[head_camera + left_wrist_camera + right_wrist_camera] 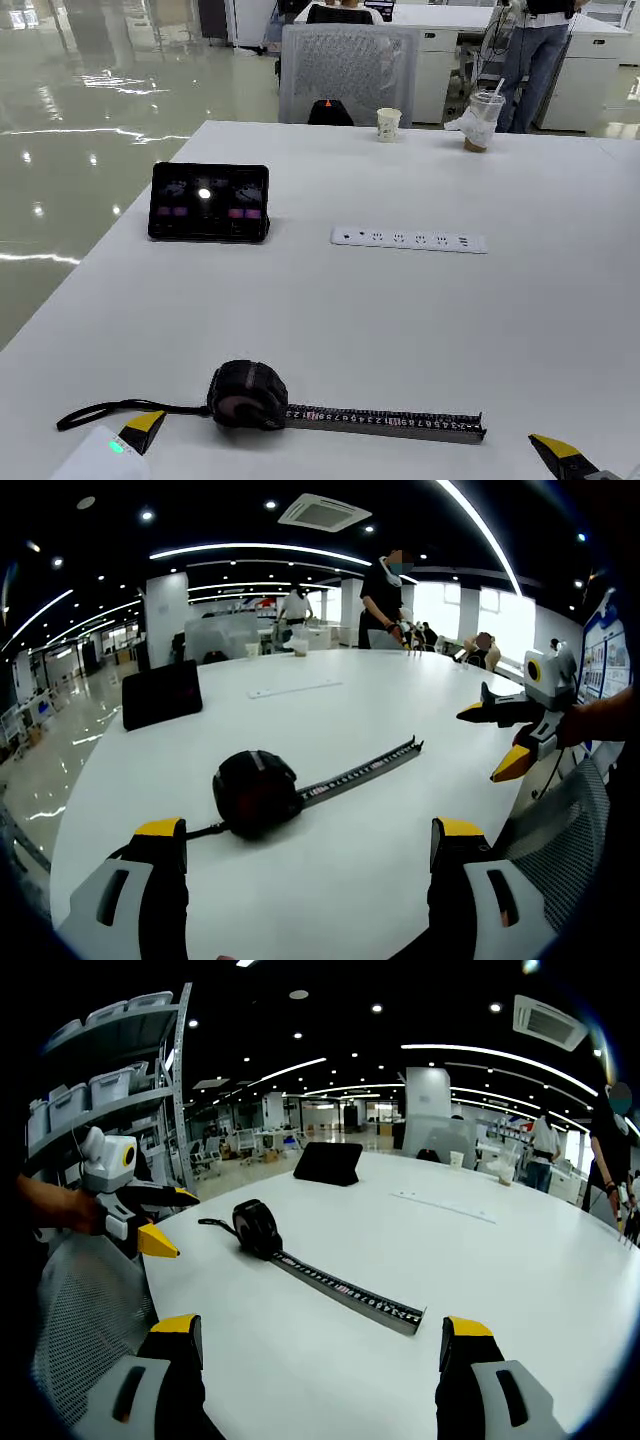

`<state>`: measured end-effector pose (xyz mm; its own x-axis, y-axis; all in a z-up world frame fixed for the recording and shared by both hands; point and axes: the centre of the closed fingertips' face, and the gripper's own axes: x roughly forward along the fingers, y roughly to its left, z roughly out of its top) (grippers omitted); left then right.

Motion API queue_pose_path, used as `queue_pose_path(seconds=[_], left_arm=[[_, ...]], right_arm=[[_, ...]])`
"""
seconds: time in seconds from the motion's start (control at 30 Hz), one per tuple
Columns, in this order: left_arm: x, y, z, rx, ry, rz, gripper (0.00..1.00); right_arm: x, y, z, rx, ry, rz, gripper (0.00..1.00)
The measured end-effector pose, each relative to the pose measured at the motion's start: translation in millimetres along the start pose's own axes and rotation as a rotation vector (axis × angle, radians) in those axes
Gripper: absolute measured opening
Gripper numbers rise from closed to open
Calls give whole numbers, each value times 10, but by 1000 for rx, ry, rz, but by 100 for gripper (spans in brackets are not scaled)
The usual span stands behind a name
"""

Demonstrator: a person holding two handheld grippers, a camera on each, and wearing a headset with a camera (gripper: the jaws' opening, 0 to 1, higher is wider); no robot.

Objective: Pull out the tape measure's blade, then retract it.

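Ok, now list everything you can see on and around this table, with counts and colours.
table: 1, white, under everything
tape measure: 1, black, near edge; blade out to the right, strap trailing left
tablet: 1, black, left side, propped up
power strip: 1, white, middle
paper cup: 1, white, far edge
drink cup: 1, with straw and white wrapping, right of the paper cup
chair: 1, grey mesh, behind the far edge
people: several, past the far edge
shelf: 1, grey, holding bins, off the table
left tongs: 1, yellow-tipped, open, near the strap
right tongs: 1, yellow-tipped, open, near the blade's end
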<state>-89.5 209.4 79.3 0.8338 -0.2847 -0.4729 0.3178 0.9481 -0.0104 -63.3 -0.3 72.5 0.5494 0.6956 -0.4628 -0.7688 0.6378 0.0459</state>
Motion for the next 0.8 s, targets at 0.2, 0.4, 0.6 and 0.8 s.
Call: queue_pose_path(seconds=[0.2, 0.4, 0.6, 0.8], left_arm=[[9, -27, -3, -22, 3, 7, 99], [5, -13, -14, -21, 8, 22, 99], [17, 27, -23, -34, 14, 44, 98], [40, 36, -49, -37, 27, 55, 98]], right_arm=[[-6, 12, -11, 3, 3, 1, 99], [-9, 2, -7, 6, 2, -2, 99], [1, 9, -5, 8, -1, 2, 99], [16, 19, -21, 7, 3, 12, 99]])
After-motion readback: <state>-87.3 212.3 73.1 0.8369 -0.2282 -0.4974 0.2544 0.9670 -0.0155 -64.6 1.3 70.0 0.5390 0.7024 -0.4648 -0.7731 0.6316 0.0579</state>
